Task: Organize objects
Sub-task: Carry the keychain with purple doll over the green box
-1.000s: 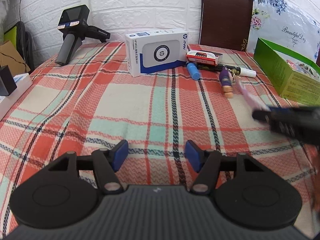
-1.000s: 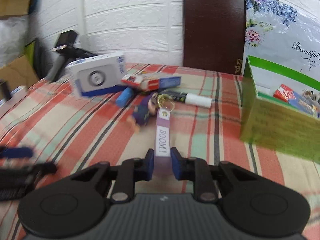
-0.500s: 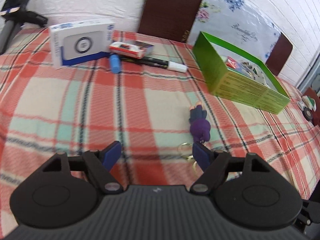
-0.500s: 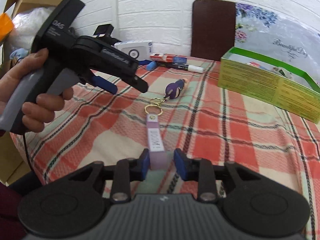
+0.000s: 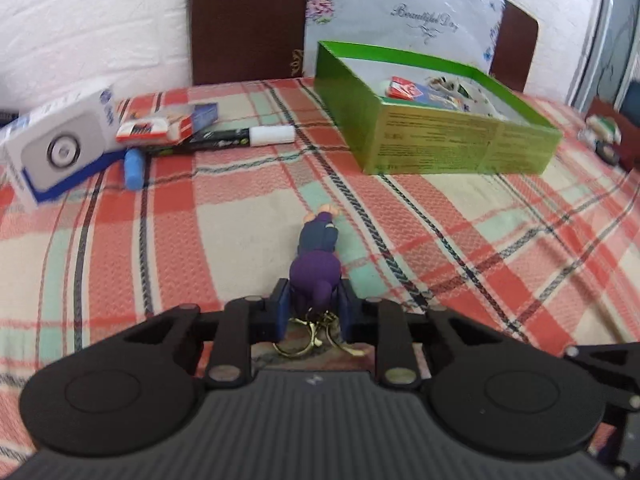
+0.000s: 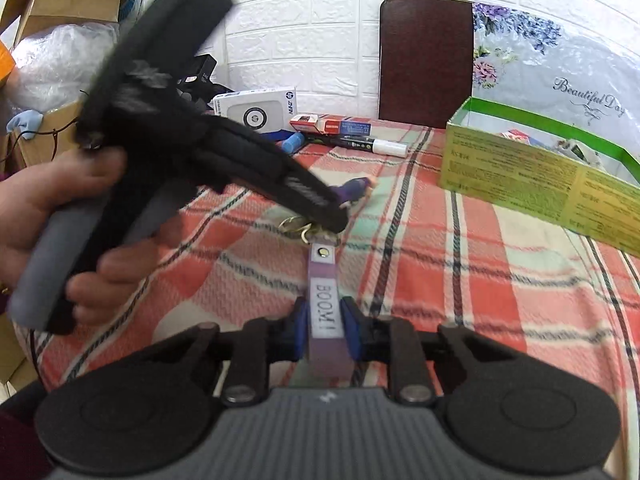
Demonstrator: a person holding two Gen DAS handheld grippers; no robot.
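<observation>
Inspecting both views, we find one keychain gripped at both ends on the plaid cloth [image 5: 120, 248]. Our left gripper [image 5: 314, 306] has just been closing and now clamps the purple figurine [image 5: 316, 264] at its head end, with the gold key rings [image 5: 310, 330] lying just behind the blue pads. The figurine lies flat, its feet toward the green box [image 5: 440, 148], which sits well apart at the right rear and holds small packets. Our right gripper [image 6: 325, 322] is clenched on the lilac strap [image 6: 326, 304] printed "BOOM!". In the right wrist view a hand [image 6: 52, 216] holds the left tool. Near the wall we note a white carton [image 5: 60, 148], a marker [image 5: 236, 138] and a blue tube [image 5: 133, 170], grouped together.
</observation>
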